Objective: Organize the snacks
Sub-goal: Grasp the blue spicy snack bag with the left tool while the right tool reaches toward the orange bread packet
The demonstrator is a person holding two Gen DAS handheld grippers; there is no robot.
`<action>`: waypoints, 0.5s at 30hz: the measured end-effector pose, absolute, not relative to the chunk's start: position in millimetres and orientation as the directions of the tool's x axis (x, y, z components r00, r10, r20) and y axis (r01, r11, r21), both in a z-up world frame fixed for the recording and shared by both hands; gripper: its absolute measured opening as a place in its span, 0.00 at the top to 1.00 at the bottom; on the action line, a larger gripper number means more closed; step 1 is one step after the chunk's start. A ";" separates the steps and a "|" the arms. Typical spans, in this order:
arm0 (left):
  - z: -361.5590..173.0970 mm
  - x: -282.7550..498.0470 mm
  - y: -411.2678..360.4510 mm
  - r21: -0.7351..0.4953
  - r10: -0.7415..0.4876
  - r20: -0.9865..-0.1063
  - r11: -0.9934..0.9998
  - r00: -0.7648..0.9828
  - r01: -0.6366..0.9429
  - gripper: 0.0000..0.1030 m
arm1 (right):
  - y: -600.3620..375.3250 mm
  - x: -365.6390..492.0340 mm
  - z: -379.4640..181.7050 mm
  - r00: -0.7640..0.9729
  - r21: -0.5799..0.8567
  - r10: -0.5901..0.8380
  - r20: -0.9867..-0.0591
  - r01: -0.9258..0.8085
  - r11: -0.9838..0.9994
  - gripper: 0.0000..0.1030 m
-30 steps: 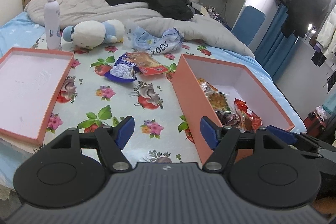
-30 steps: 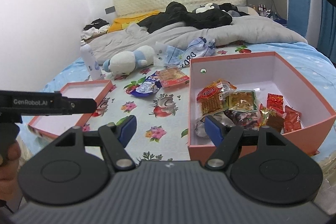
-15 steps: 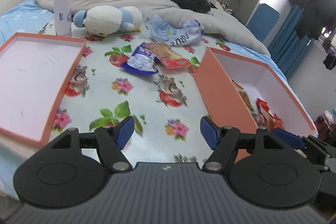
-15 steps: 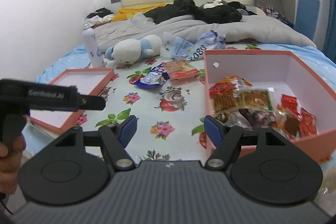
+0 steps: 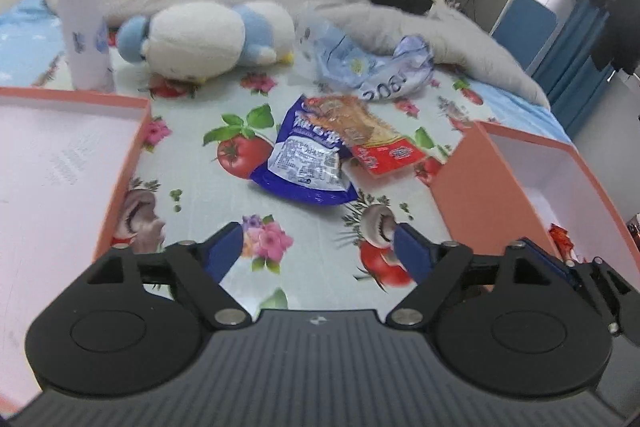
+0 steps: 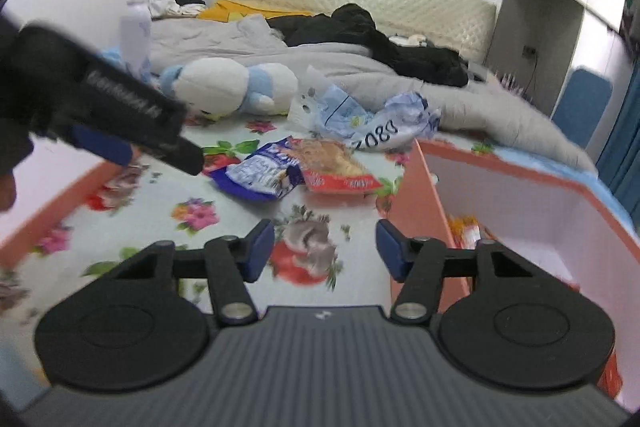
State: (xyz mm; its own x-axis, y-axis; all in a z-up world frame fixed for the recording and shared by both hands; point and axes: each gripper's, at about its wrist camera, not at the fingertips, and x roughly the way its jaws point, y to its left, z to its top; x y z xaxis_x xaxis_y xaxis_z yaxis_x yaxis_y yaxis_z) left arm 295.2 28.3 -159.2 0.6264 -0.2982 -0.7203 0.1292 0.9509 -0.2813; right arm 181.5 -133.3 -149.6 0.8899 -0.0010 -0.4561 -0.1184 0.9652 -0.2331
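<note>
blue packet (image 5: pixel 306 163): lies on the tomato-print cloth (image 5: pixel 224 195) straight ahead of my left gripper (image 5: pixel 318 247), long axis slanting away to the right; red packet (image 5: pixel 380 143) overlaps its far edge
nearer hand: left, I judge
left fingers: empty, just been opening wide
right gripper (image 6: pixel 324 247): empty, just been narrowing
orange box (image 6: pixel 416 203): right of both packets
room: bed, plush toy (image 5: pixel 208 39) behind

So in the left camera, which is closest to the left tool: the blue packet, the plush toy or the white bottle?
1. Blue packet, straight ahead of the left tool.
2. Plush toy, farther back, left of centre.
3. White bottle, far left; roughly level with the toy, so a close call.
</note>
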 end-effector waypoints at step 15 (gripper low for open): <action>-208.5 422.0 1.4 -0.246 -0.335 -0.742 0.942 0.581 0.229 0.15 | -92.0 285.8 -222.0 0.911 -0.525 -0.148 -0.386 -0.084 0.847 0.60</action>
State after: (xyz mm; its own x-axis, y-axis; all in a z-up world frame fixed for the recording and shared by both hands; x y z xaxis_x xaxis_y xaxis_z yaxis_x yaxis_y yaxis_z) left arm 422.0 1.4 -208.5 0.5809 -0.3352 -0.7418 0.2294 0.9418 -0.2459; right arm 285.8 -92.0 -222.0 0.9106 -0.1484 -0.3856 -0.0844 0.8468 -0.5252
